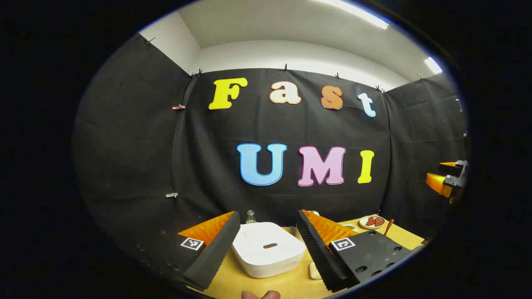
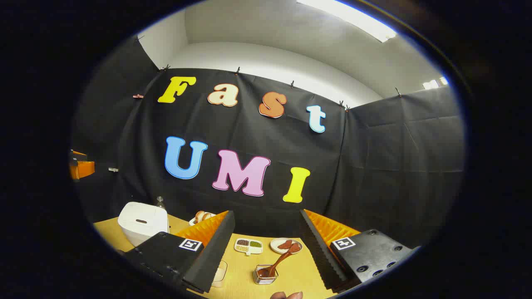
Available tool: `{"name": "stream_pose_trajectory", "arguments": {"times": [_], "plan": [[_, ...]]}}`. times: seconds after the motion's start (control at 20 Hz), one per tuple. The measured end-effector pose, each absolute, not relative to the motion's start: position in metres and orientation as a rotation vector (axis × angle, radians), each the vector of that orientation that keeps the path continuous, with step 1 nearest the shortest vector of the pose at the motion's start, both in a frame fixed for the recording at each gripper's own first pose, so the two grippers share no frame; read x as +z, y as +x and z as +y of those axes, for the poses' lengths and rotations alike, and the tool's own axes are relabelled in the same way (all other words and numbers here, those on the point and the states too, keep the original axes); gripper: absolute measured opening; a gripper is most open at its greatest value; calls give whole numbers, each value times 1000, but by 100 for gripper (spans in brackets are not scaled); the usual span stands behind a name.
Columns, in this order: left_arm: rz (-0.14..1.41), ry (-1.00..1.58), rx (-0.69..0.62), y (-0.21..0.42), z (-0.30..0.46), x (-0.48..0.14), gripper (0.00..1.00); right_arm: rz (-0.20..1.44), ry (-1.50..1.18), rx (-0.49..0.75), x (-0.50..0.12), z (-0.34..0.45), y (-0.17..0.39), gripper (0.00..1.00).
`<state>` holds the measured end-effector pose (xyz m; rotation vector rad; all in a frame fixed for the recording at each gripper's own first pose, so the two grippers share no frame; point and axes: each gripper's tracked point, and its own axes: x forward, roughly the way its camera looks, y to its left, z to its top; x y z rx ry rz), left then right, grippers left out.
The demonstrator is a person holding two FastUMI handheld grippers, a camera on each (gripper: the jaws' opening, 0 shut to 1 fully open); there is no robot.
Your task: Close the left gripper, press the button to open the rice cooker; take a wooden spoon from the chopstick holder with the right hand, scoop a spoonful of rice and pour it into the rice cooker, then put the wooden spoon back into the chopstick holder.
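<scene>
Peering along our left gripper (image 1: 268, 245), fingers spread wide, we see the smooth white rice cooker (image 1: 268, 248) between them, lid down, its front edge partly hidden. Our right gripper (image 2: 266, 249) is likewise spread above the wooden table (image 2: 245, 282); the wooden spoon (image 2: 279, 261) leans in the clear chopstick holder (image 2: 264, 275), contents hard to make out.

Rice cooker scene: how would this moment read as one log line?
left gripper: open, above cooker | cooker: lid shut | right gripper: open | spoon: in holder | stage: start
</scene>
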<state>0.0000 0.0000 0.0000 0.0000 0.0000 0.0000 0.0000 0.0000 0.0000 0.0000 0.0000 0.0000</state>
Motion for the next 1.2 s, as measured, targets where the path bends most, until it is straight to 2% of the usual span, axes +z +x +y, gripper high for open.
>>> {"name": "stream_pose_trajectory", "arguments": {"times": [0.85, 0.9, 1.0, 1.1, 1.2], "plan": [[2, 8, -59, 12, -14, -3, 94, -11, -44, -3, -4, 6, 2, 97], [4, 11, -73, 16, -16, -2, 89, -10, -45, -4, -5, 6, 3, 97], [11, 13, -148, 25, -31, -9, 56, -8, -46, -10, -7, 4, 4, 97], [54, -2, -215, 38, -39, -30, 38, -4, -48, -23, -9, 0, 6, 97], [137, -33, -267, 55, -41, -64, 9, 8, -50, -35, -16, -4, 5, 97]]}}
